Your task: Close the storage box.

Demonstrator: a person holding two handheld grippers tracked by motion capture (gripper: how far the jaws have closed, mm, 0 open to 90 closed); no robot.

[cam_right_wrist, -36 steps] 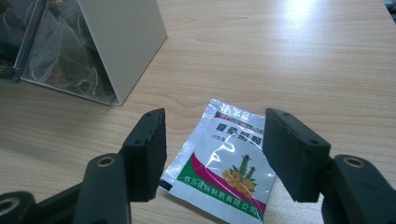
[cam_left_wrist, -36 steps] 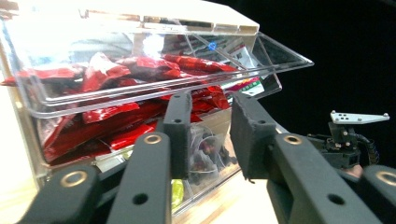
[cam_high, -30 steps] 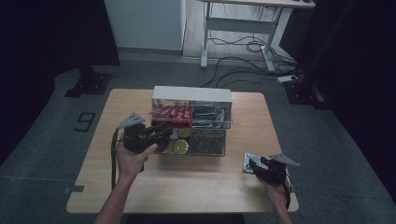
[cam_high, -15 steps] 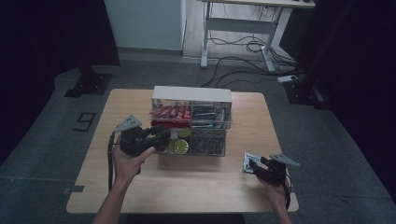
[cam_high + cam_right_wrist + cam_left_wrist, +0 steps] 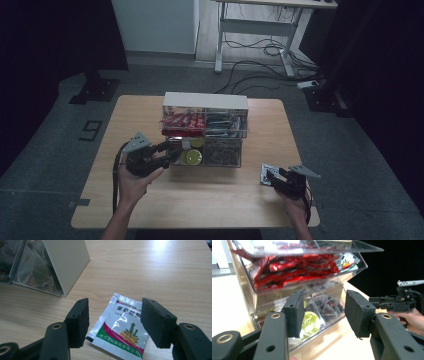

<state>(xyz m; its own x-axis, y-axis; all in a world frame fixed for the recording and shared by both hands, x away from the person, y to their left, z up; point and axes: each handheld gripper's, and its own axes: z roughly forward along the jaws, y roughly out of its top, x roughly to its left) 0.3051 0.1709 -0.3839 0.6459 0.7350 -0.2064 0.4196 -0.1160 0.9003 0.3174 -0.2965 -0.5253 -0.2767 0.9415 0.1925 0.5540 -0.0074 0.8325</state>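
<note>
High view: left hand-held gripper at the clear box's left end; right hand-held gripper beside the packet, near the counter's right edge.
Left gripper view: jaws just opening, nothing between; yellow-green bag inside the box ahead.
Right gripper view: jaws apart, packet flat on the counter between them, not pinched.

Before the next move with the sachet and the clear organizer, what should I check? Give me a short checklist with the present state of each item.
1. Right hand-held gripper open: ok.
2. Silver sachet flat on the table, between the right jaws, not pinched: ok.
3. Left hand-held gripper empty; its jaws have just been opening: ok.
4. Lower-left bin of the organizer open to receive: cannot tell.
5. Which bin matches the sachet: cannot tell.
</note>
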